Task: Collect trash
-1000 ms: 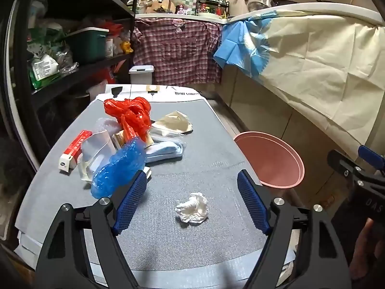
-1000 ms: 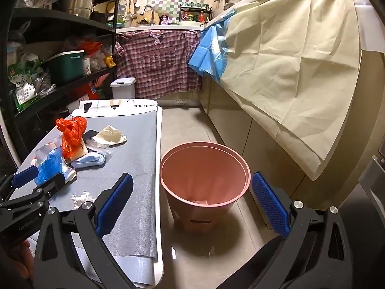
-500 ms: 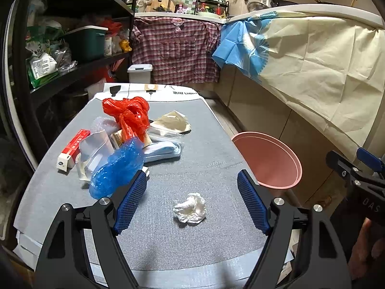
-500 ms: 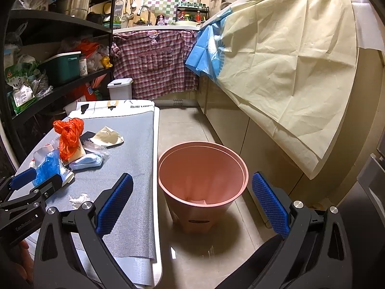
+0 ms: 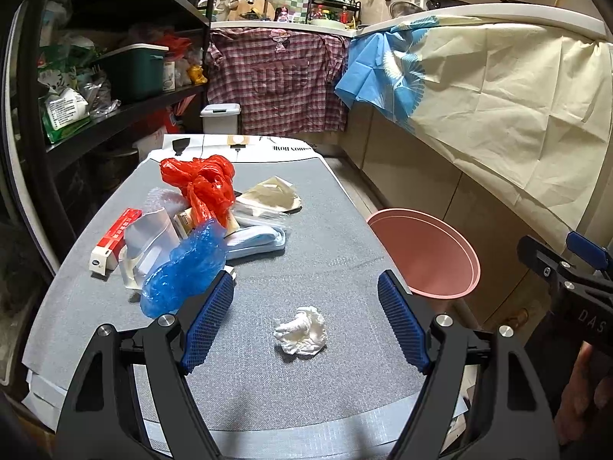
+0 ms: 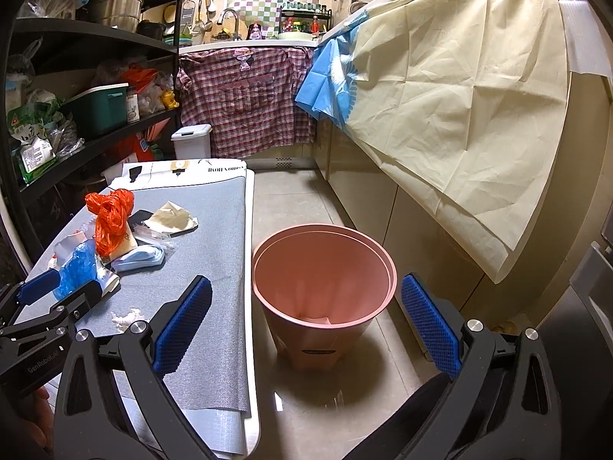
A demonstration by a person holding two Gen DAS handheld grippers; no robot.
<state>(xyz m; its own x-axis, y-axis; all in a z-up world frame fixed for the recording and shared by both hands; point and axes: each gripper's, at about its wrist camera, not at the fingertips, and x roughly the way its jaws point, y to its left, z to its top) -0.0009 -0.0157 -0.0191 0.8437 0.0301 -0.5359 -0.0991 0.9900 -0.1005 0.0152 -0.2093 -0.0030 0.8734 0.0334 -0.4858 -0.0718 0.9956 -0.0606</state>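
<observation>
In the left wrist view, the left gripper [image 5: 306, 318] hangs above the desk [image 5: 329, 237] with its jaws spread wide and empty, and the crumpled white tissue [image 5: 300, 331] lies between them on the grey mat. The heap of bags and wrappers sits beyond the tissue. The approach looks under way; next it should drop and pinch.

In the right wrist view, the right gripper [image 6: 306, 326], jaws apart and empty, faces the pink bin [image 6: 323, 268] on the floor, right of the tissue.

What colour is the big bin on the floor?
The bin is pink, clearest in the right wrist view.
</observation>
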